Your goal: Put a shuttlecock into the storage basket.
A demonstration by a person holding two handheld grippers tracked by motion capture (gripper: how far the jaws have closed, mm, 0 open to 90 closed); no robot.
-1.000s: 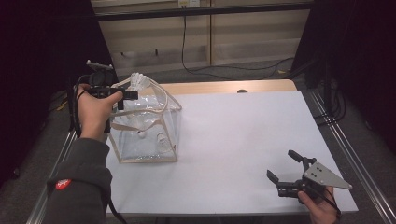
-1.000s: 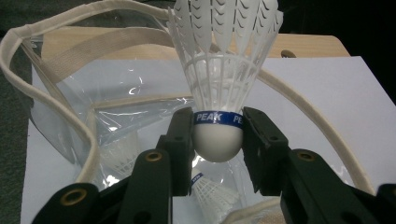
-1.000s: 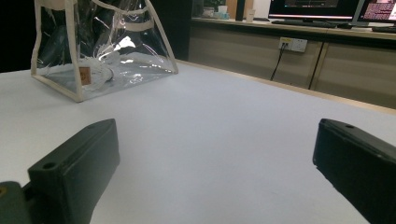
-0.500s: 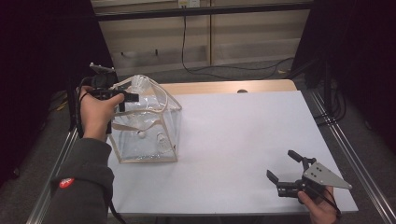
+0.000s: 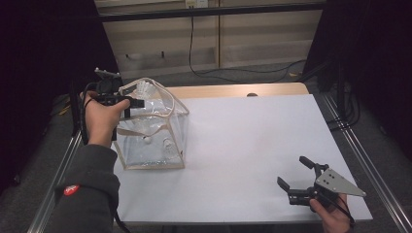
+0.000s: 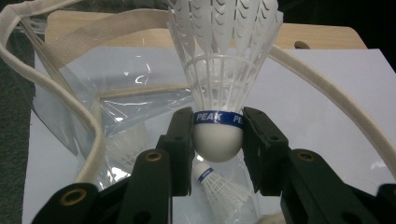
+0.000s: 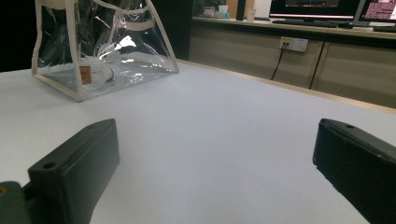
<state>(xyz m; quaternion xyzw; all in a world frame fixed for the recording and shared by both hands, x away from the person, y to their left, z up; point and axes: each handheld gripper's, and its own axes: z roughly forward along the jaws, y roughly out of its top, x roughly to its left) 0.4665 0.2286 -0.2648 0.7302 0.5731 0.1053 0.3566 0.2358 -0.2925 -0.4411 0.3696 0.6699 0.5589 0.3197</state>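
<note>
Shuttlecock held over a clear bag at the left of the frame

The white table (image 5: 252,145) carries a clear bag (image 5: 150,131) at left, its contents hard to make out from above. The left gripper (image 5: 130,102) holds a shuttlecock (image 6: 224,70) above the bag's open top, jaws clamped on its cork base (blue band reading PEAK, feather tips cut off by the frame's top). Another shuttlecock (image 6: 219,186) lies below, inside the bag. At lower right, the right gripper (image 5: 295,175) holds nothing, jaws spread wide.
</note>
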